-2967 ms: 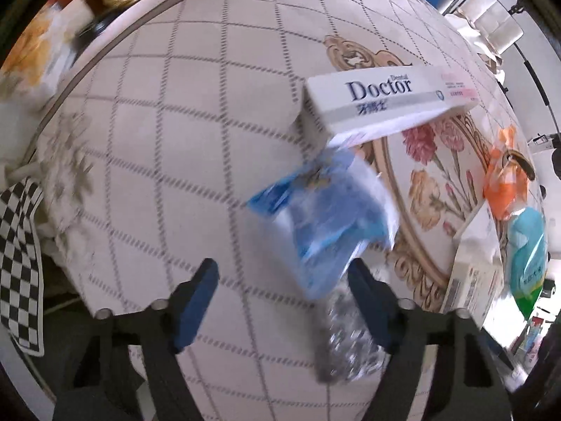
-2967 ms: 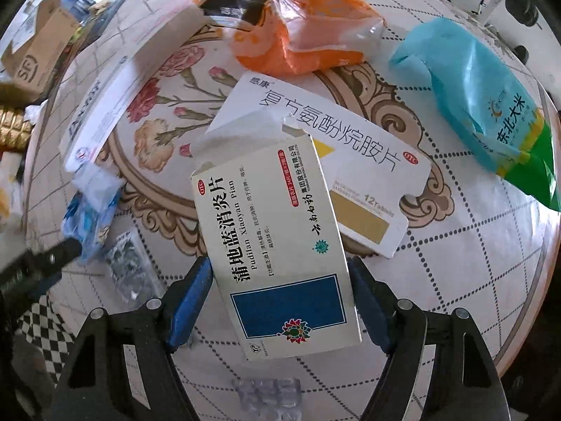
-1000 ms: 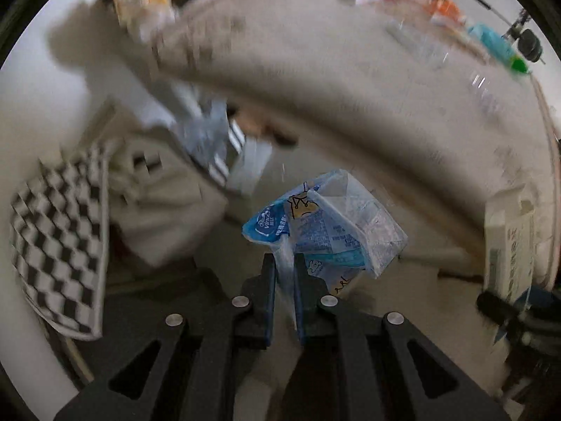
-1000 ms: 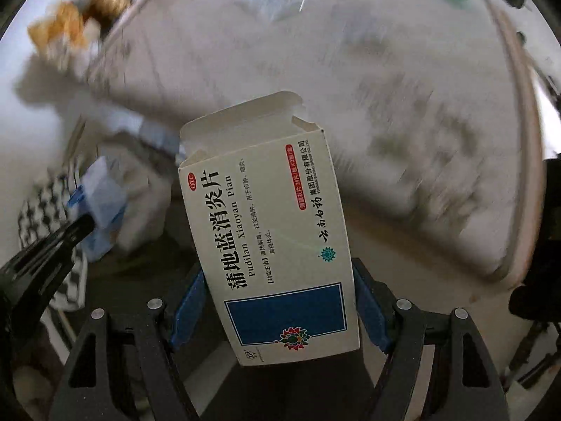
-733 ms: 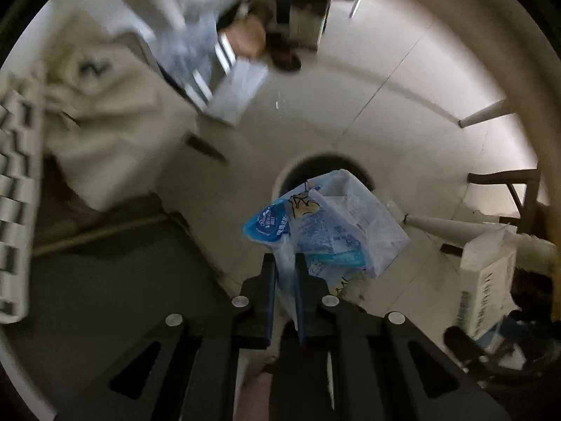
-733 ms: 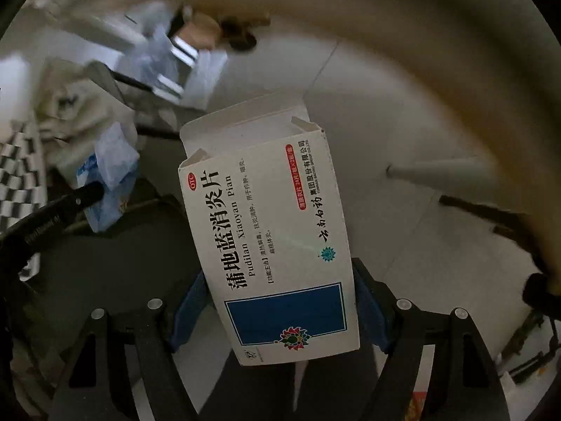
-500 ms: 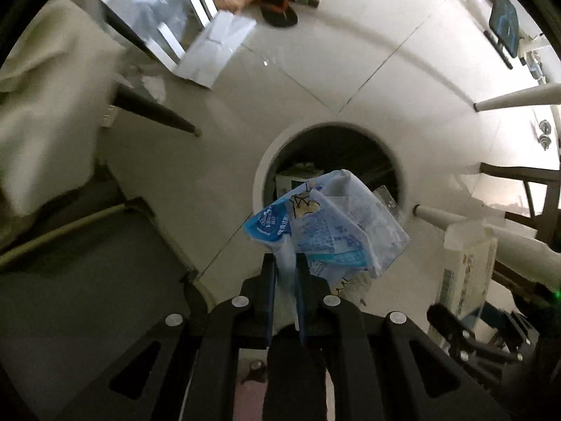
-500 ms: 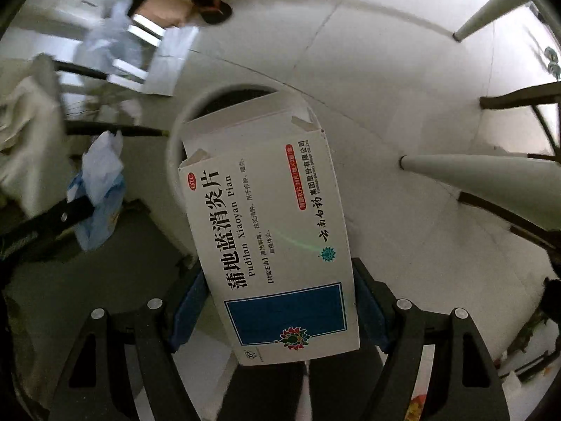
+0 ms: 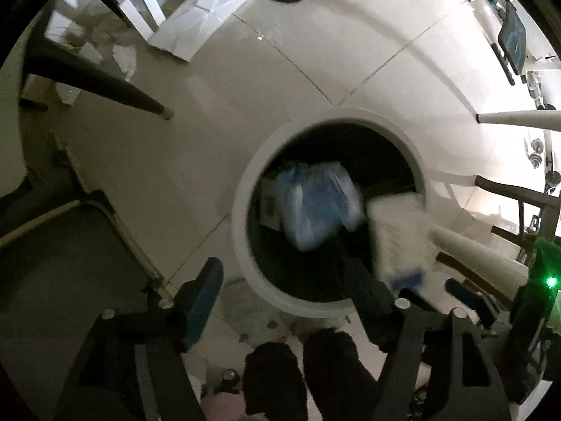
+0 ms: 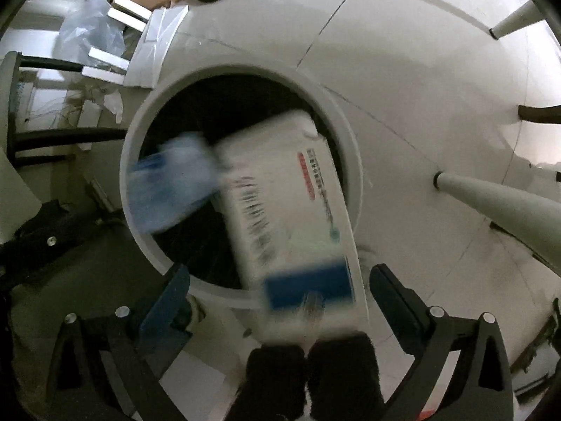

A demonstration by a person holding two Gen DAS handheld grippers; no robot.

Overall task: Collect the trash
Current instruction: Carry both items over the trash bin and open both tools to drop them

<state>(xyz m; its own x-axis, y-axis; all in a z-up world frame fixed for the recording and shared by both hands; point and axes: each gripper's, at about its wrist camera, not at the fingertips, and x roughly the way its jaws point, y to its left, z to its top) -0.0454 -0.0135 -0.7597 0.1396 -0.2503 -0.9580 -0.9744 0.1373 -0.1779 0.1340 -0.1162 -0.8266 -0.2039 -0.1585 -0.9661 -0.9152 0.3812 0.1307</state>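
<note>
Jaws on both grippers stand spread wide with nothing between them, as I read both wrist views. Ahead of my left gripper [image 9: 284, 294], the blue plastic wrapper [image 9: 317, 207] is motion-blurred inside the mouth of the white round bin [image 9: 242, 217], clear of the jaws. Ahead of my right gripper [image 10: 280, 301], the white medicine box [image 10: 291, 207] is likewise blurred; its far end is over the bin's dark opening and its blue-panelled near end sits between the jaws, touching neither that I can see. From the right wrist view the wrapper lies just left of the box. A small carton [image 9: 269, 205] rests inside the bin. Pale floor tiles [image 10: 403, 80] surround the bin; white desk legs [image 10: 498, 200] stand off to the right.
</note>
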